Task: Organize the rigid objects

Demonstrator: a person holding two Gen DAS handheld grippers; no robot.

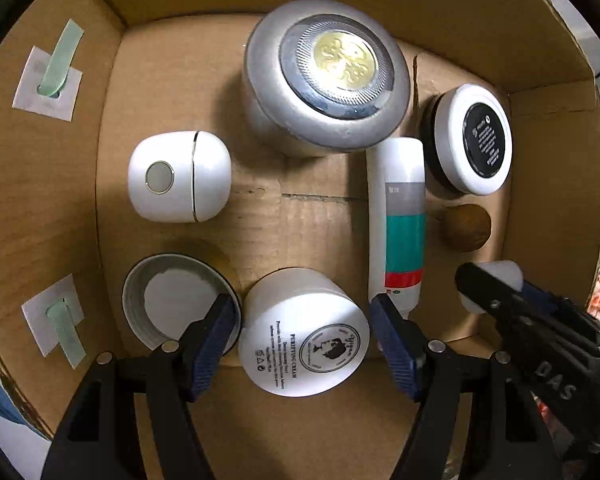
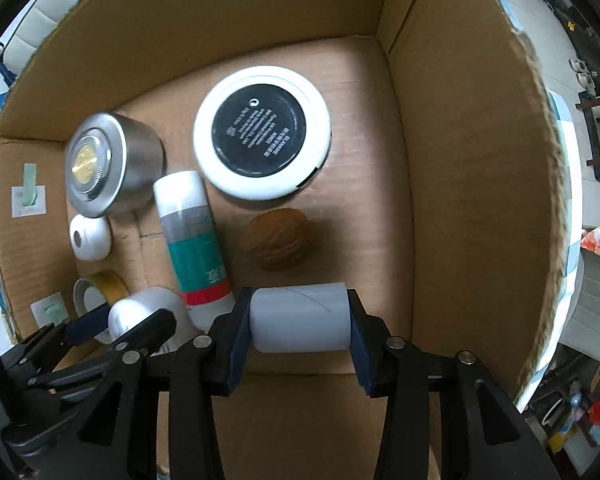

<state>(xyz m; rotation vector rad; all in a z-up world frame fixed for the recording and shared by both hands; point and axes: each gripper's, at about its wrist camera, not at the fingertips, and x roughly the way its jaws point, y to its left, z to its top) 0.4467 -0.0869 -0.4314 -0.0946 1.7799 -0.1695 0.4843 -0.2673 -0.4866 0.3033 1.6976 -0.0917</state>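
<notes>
Both grippers are inside a cardboard box (image 1: 172, 72). My left gripper (image 1: 304, 336) has its blue pads on either side of a white purifying-cream jar (image 1: 304, 336) near the box's front; the jar also shows in the right wrist view (image 2: 140, 314). My right gripper (image 2: 300, 320) is shut on a pale grey cylinder (image 2: 300, 318) held just above the box floor at the front right. That cylinder shows behind the right gripper in the left wrist view (image 1: 496, 276).
On the box floor lie a silver tin (image 1: 324, 76), a white pod (image 1: 180, 176), a tape roll (image 1: 176, 300), a white, teal and red tube (image 1: 400, 224), a white disc jar with black label (image 1: 472, 138) and a brown walnut (image 1: 466, 228). Box walls (image 2: 480, 200) stand close around.
</notes>
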